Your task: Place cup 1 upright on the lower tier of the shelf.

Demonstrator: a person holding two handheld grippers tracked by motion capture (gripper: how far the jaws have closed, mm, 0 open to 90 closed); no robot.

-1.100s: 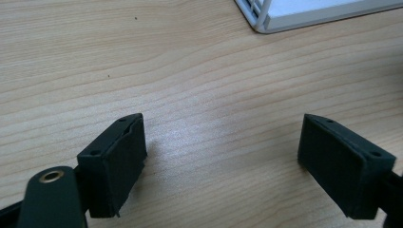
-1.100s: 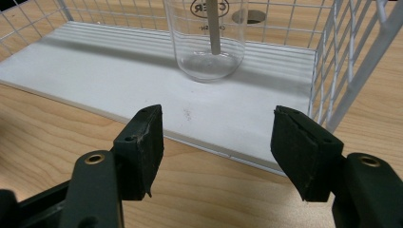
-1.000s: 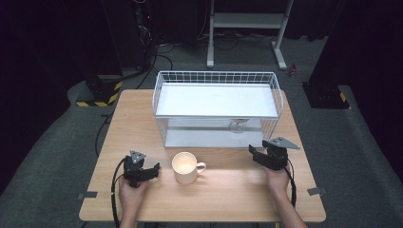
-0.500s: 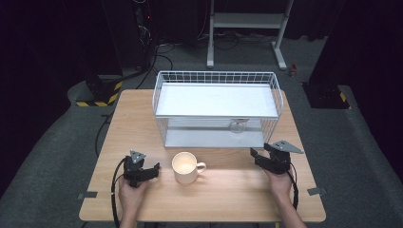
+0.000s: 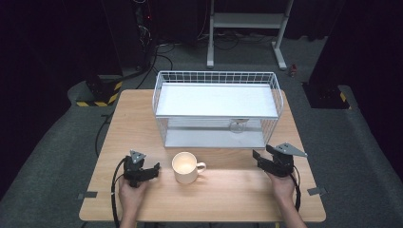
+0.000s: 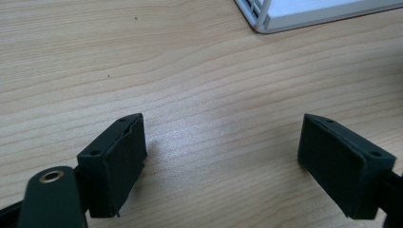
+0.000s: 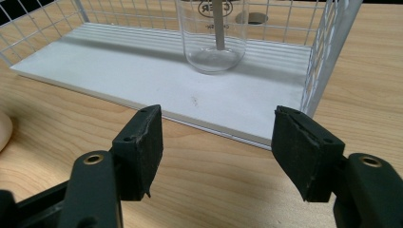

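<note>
Resting on a pale wood-grain table, a white wire rack fills centre frame, a clear glass beaker on its lower shelf. Below it stands a cream mug. Nothing has shifted since earlier; work unstarted. Left hand-held gripper and right hand-held gripper gape, empty.

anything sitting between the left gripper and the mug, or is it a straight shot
Nothing visible blocks it. The left gripper, jaws open and empty, rests on the table just left of the mug, with bare wood between them. The mug's handle points away, toward the right gripper.
</note>
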